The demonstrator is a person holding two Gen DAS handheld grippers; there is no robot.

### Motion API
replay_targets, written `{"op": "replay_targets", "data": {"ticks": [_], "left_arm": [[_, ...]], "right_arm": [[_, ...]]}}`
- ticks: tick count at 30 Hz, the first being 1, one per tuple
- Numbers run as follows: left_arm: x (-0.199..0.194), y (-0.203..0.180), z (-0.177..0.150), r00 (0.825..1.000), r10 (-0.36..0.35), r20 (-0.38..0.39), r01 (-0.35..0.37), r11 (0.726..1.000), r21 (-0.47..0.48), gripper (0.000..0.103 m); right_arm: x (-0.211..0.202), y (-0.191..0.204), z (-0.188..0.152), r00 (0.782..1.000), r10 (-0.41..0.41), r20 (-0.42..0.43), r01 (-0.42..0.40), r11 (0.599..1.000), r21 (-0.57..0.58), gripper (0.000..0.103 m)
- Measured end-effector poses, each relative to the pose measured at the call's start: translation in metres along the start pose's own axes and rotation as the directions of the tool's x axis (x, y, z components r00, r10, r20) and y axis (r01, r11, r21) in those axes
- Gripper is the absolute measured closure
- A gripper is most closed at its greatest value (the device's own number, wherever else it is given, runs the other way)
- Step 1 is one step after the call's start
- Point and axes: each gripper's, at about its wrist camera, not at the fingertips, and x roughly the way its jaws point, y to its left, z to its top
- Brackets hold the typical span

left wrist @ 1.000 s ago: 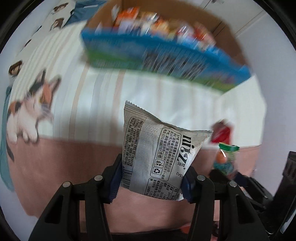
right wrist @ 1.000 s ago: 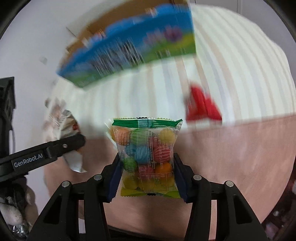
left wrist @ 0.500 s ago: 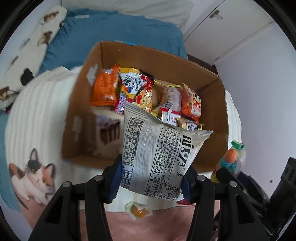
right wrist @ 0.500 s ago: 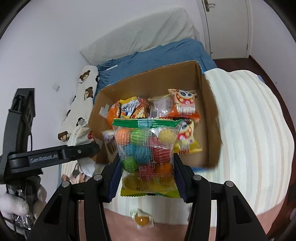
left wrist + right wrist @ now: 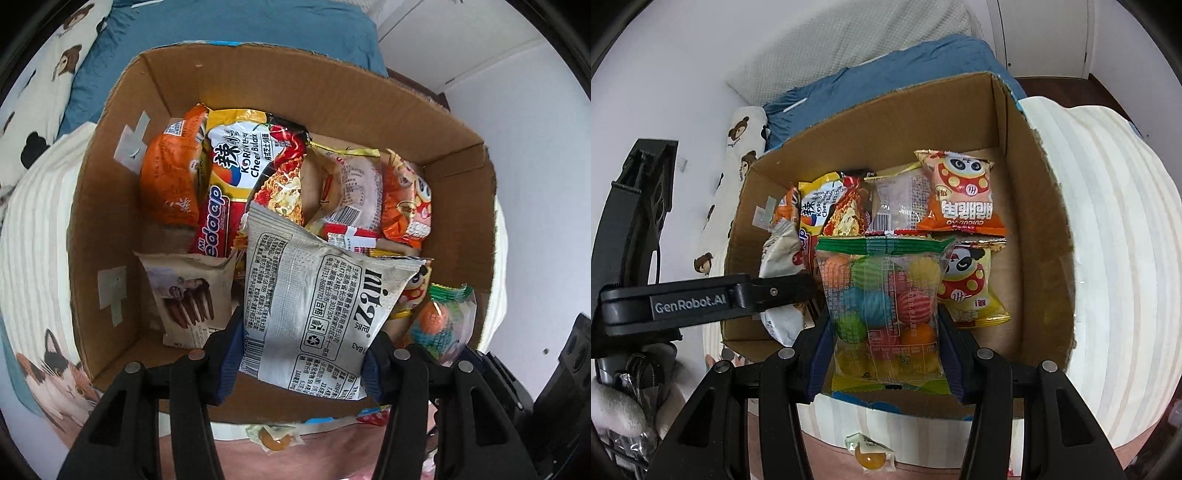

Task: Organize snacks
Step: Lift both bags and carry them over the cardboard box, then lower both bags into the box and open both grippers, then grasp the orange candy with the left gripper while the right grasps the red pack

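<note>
My left gripper (image 5: 301, 354) is shut on a silver snack packet (image 5: 317, 314) with black print, held over the near part of an open cardboard box (image 5: 107, 206). My right gripper (image 5: 884, 350) is shut on a clear bag of coloured balls (image 5: 886, 306) with a green top seam, also above the box (image 5: 1049, 236). That bag (image 5: 441, 325) shows at the right in the left wrist view. The left gripper's arm (image 5: 701, 302) and silver packet (image 5: 779, 266) show at the left in the right wrist view. Inside the box lie several snack packs, among them noodles (image 5: 255, 166) and orange panda packs (image 5: 960, 195).
The box stands on a striped cream blanket (image 5: 1115, 258) on a bed, with a blue sheet (image 5: 886, 74) behind it. A small wrapped yellow jelly (image 5: 870, 456) lies on the pink cover in front of the box. A cat print (image 5: 59, 373) marks the bedding at left.
Both grippers have travelled forward with their packets from in front of the box to above its open top. The box's inside has come into view and grown larger.
</note>
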Motion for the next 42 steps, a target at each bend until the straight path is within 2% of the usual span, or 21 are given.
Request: {"op": "replay_targets", "data": {"ticks": [1,2,3,4,5,13,18,21,27,31,39,42], "left_arm": [[0.003,-0.001,0.001,1.000,0.010,-0.004,-0.010,1.000,0.004,0.050],[0.004,-0.002,0.000,1.000,0.016,-0.007,-0.016,1.000,0.010,0.042],[0.005,-0.002,0.000,1.000,0.018,-0.007,-0.018,1.000,0.012,0.026],[0.005,-0.003,-0.001,1.000,0.026,-0.001,-0.026,0.999,0.019,0.018],[0.005,-0.004,-0.001,0.999,0.035,0.007,-0.035,0.999,0.022,0.011],[-0.011,-0.003,-0.006,0.998,0.039,0.048,-0.040,0.999,0.027,0.011],[-0.042,-0.005,-0.026,0.985,0.084,0.150,-0.092,0.995,0.049,0.011],[-0.064,-0.007,-0.041,0.964,0.108,0.244,-0.126,0.990,0.060,0.011],[-0.099,-0.009,-0.083,0.907,0.149,0.395,-0.190,0.980,0.066,0.011],[-0.116,-0.008,-0.116,0.875,0.149,0.460,-0.197,0.979,0.059,0.011],[-0.143,-0.008,-0.174,0.827,0.143,0.544,-0.211,0.976,0.063,0.011],[-0.149,-0.008,-0.191,0.816,0.144,0.560,-0.216,0.974,0.064,0.011]], "right_arm": [[0.004,0.000,0.000,1.000,0.007,-0.016,-0.007,1.000,0.006,0.046],[0.009,-0.001,0.002,0.999,0.003,-0.032,-0.002,1.000,0.010,0.038],[0.014,-0.001,0.004,0.999,-0.012,-0.044,0.013,1.000,0.002,0.030],[0.015,0.000,0.005,0.998,-0.031,-0.046,0.031,1.000,-0.005,0.015],[0.016,0.001,0.005,0.998,-0.044,-0.046,0.043,0.999,-0.016,0.009],[0.008,-0.004,0.007,0.992,-0.119,-0.029,0.119,0.993,-0.024,0.006],[-0.015,0.000,0.000,0.988,-0.152,0.023,0.153,0.987,-0.041,0.006],[-0.032,0.003,-0.009,0.982,-0.179,0.065,0.183,0.982,-0.056,0.006],[-0.069,0.011,-0.036,0.968,-0.196,0.158,0.210,0.975,-0.076,0.006],[-0.097,0.017,-0.057,0.958,-0.186,0.218,0.209,0.974,-0.085,0.006],[-0.144,0.033,-0.103,0.936,-0.159,0.315,0.204,0.972,-0.117,0.006],[-0.158,0.037,-0.117,0.928,-0.149,0.343,0.201,0.972,-0.121,0.006]]}}
